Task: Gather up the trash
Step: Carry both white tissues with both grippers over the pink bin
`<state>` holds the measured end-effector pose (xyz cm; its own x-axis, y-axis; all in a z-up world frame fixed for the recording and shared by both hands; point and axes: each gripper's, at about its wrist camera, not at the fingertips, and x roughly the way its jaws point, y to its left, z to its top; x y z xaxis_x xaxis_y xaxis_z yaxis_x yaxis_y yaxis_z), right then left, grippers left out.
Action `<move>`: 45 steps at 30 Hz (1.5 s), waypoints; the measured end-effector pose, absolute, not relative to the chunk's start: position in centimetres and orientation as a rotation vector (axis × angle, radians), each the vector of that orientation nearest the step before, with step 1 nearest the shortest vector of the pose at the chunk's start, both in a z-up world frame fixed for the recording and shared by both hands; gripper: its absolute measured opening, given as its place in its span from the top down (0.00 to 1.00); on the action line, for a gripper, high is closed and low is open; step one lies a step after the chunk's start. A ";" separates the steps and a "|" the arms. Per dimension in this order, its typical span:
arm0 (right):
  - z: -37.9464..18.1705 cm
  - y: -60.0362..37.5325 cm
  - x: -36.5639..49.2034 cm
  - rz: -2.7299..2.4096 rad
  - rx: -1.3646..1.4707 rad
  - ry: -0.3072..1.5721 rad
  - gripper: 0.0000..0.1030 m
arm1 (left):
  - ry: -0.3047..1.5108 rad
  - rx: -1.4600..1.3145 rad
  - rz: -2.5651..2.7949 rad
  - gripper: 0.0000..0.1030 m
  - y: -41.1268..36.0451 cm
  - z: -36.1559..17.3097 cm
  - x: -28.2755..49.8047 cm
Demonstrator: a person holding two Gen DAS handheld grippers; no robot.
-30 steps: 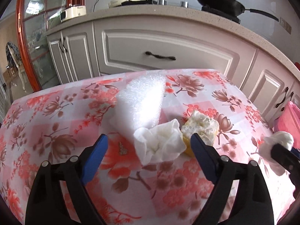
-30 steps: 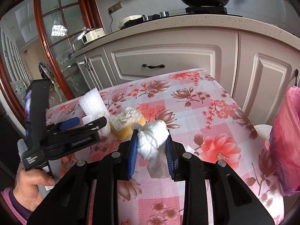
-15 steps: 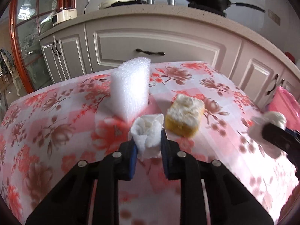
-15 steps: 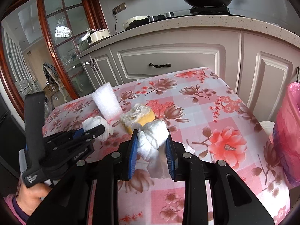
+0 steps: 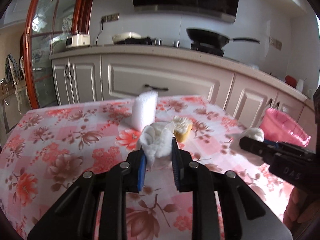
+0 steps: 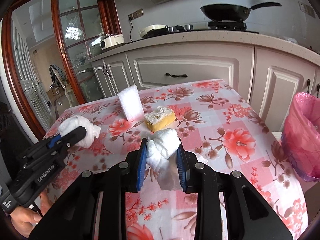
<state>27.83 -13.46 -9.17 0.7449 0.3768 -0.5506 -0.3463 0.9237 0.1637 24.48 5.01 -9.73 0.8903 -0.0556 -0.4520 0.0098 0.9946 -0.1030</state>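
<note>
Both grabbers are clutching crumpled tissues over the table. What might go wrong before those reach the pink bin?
1. A loose tail hangs below the right gripper's tissue wad; it might snag or slip free.
2. The pink-lined bin sits past the table edge, so a short drop lands on the floor.
3. The foam block stands upright beside the sponge; a passing gripper may topple it.

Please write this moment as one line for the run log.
left tool: shut on crumpled tissue | right tool: shut on tissue wad | on table: foam block, sponge | pink-lined bin: right of table
</note>
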 end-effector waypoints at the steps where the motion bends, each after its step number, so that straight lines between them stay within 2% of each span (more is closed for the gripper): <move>1: -8.9 -13.5 27.4 0.395 0.049 0.602 0.73 | 0.449 -0.103 -0.038 0.79 4.9 -9.2 23.8; 9: -6.3 -14.0 23.4 0.365 0.008 0.466 0.73 | 0.310 -0.076 -0.051 0.79 3.2 -6.3 19.7; 25: -2.9 -18.9 18.4 0.287 0.038 0.307 0.73 | 0.189 0.012 -0.108 0.78 -2.6 -2.9 15.5; 45: -2.8 -32.5 18.6 -0.001 0.088 0.263 0.73 | 0.202 0.062 -0.392 0.78 -17.0 -3.1 20.9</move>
<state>18.64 -32.51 -2.83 0.9656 0.0109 -0.2598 0.0120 0.9962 0.0864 20.92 -16.97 -3.07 0.9043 -0.3732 -0.2071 0.3855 0.9225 0.0206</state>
